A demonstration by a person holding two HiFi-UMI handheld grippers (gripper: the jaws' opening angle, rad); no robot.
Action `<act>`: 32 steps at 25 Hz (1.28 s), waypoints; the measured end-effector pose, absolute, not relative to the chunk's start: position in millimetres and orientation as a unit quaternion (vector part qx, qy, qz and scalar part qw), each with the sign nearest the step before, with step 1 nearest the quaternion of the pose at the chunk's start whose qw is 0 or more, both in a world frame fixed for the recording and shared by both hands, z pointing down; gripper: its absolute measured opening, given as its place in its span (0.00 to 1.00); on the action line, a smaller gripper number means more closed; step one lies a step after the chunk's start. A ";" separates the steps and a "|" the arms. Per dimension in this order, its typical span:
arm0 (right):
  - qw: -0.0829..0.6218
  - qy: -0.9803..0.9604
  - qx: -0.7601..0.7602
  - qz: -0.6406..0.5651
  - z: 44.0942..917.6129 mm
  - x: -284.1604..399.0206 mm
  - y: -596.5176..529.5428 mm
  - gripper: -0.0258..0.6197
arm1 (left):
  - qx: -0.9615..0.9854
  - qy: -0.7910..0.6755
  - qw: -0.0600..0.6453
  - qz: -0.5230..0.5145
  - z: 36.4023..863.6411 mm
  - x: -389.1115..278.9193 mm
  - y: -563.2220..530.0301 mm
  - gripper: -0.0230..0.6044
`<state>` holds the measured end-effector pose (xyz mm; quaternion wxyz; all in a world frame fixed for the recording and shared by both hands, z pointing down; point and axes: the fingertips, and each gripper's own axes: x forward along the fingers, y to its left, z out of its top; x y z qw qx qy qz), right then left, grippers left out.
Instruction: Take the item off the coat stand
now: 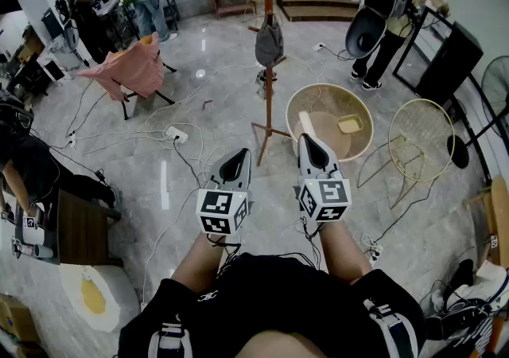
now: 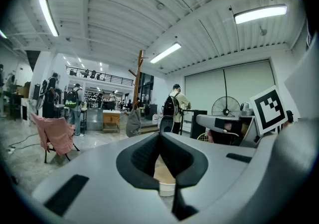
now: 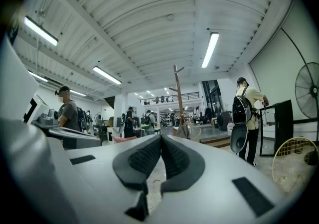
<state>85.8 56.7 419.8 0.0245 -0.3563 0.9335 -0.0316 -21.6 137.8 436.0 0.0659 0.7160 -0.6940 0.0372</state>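
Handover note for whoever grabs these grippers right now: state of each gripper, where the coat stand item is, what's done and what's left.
Left gripper: jaws shut, empty, held low in front of the person.
Right gripper: jaws shut, empty, beside the left.
Grey bag: hanging on the wooden coat stand, ahead of both grippers, touched by neither.
Done: nothing yet.
Left: step up to the stand, open the jaws, grip the bag and lift it off its hook.

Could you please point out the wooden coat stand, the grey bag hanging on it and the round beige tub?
Brown wooden coat stand (image 1: 268, 114): head view, pole.
Grey fabric bag (image 1: 269, 44): head view, body.
Round beige tub (image 1: 328, 87): head view, rim.
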 end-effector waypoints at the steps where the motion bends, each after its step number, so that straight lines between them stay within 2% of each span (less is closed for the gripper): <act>1: 0.024 0.934 -0.355 -0.032 420.0 89.5 57.7 0.06 | 0.716 -0.694 0.065 0.038 435.2 -17.8 138.3 0.06; 22: 0.026 0.935 -0.351 -0.025 417.9 200.2 47.4 0.06 | 0.700 -0.710 0.072 0.031 440.9 82.1 142.0 0.06; 32: 0.030 0.930 -0.367 -0.015 428.6 173.0 -19.8 0.06 | 0.716 -0.695 0.059 0.032 455.8 54.4 68.2 0.06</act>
